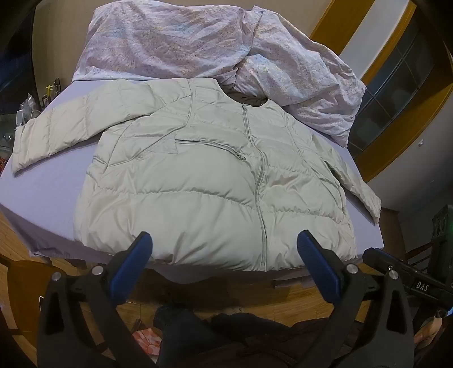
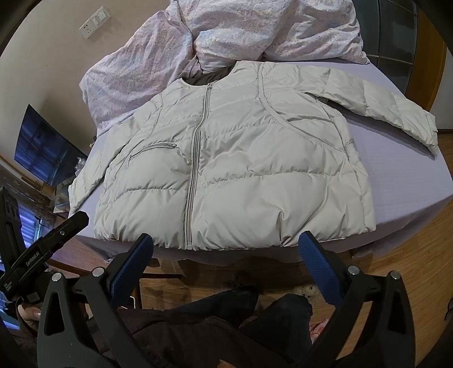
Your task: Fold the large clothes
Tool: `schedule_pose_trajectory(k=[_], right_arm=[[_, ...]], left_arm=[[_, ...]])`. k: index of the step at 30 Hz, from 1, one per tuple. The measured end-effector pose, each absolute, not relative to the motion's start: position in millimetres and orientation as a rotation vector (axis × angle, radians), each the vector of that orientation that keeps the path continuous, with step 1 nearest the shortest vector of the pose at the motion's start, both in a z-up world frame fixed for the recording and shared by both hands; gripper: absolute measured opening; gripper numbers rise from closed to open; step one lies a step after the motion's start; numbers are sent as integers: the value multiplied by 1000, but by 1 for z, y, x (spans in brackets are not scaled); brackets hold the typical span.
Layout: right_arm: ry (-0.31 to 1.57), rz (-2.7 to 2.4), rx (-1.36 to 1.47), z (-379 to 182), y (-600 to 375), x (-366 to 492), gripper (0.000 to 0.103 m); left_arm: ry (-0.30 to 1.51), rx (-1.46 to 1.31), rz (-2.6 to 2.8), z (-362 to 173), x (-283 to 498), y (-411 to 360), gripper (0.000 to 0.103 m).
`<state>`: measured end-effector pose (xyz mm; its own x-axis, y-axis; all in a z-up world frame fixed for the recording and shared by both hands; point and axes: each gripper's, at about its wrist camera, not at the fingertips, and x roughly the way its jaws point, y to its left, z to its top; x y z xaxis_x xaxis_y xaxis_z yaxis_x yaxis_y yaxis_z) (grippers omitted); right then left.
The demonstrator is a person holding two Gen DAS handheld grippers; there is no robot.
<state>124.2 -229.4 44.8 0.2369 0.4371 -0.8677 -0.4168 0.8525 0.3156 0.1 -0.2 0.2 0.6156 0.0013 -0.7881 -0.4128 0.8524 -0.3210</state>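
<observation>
Lying flat and face up on the lavender bed sheet (image 1: pixel 51 198), the pale grey puffer jacket (image 1: pixel 198 181) is zipped shut, hem toward the near edge of the bed, collar at 12 o'clock. One sleeve is stretching out toward 9 o'clock in the left wrist view; the other is running down along the jacket's side at 3 o'clock, cuff reaching the bed edge. A zipped chest pocket is showing beside the front zipper.

Behind the collar, a crumpled floral duvet (image 1: pixel 175 36) is piling up from 11 to 2 o'clock, touching the jacket's shoulder area.

Left gripper (image 1: pixel 223 249) is hanging over the hem with blue pads spread wide, nothing between them, not touching the fabric as far as I can tell. Right gripper (image 2: pixel 226 249) is doing the same over the hem, jaws fully spread, empty.

Room: wood plank floor (image 2: pixel 410 269) is showing around the bed at 4 and 8 o'clock. A dark screen (image 2: pixel 45 147) is sitting against the beige wall at 9 o'clock in the right wrist view, and a wall switch plate (image 2: pixel 94 21) is showing at 11 o'clock. A yellow-framed glazed door (image 1: pixel 396 93) is standing at 2 o'clock in the left wrist view. The person's dark trousers (image 2: pixel 220 325) are showing at 6 o'clock under both grippers.
</observation>
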Motion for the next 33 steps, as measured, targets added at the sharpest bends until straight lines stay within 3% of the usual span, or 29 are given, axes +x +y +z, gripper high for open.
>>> schedule_pose_trajectory(k=[33], right_arm=[[1194, 586, 19, 45, -229, 126, 102]], left_arm=[[882, -511, 254, 0, 0, 1, 101]])
